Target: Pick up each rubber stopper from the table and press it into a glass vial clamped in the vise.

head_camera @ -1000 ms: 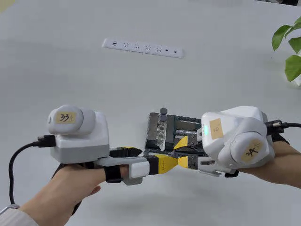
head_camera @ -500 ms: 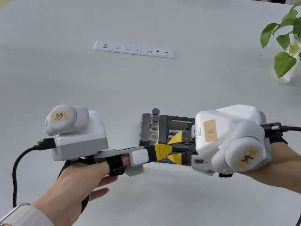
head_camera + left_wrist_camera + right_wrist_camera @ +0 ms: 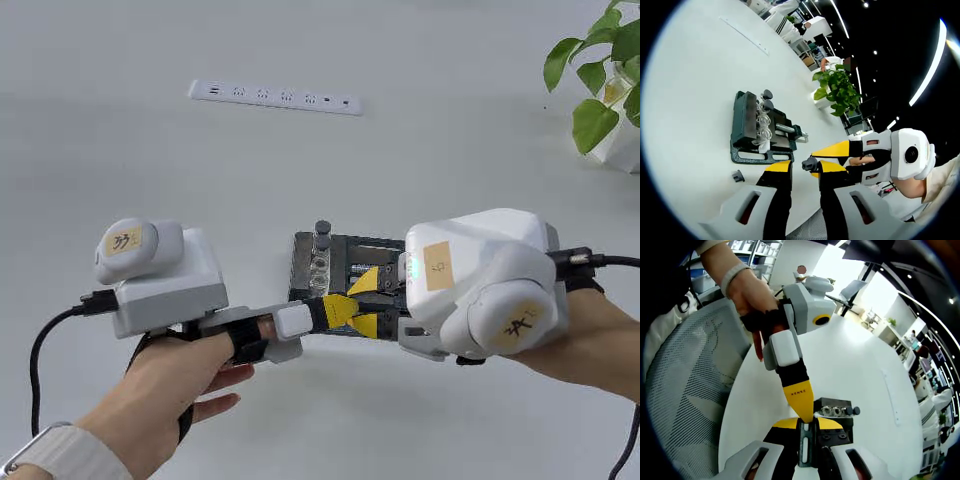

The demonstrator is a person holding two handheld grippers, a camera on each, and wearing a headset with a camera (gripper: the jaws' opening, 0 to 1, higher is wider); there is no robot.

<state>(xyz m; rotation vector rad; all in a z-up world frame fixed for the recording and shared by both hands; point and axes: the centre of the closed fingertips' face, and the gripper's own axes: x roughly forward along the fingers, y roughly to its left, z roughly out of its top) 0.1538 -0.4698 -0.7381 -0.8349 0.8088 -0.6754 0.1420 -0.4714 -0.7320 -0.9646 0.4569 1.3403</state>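
Two grippers meet tip to tip just in front of the vise. The right gripper has its yellow-tipped jaws drawn close together, and in the left gripper view they pinch a small dark rubber stopper held clear of the table. The left gripper has its jaws spread. The stopper sits in the gap nearer its right jaw, with bare white showing on the other side. In the right gripper view the left gripper's yellow tip comes down straight in front of the right jaws and covers part of the vise behind it.

Just beyond both tips stands the dark vise, its screw pointing toward the right gripper. A row of clear glass vials is clamped in it, and the two farthest from the left gripper carry dark caps. A second stopper lies loose on the white table, left of the left jaws and near the vise's closest corner. In the head view the right gripper's white body hides the right end of the vise.

Well beyond the vise lies a white power strip. A leafy plant stands far off, beyond the right gripper. A black cable loops back from the left gripper.

A tan sticker on the left gripper reads "33" and one on the right reads "6". A second sticker on the right gripper has a mark that cannot be made out. Small dark lettering on the left yellow tip is too small to read.
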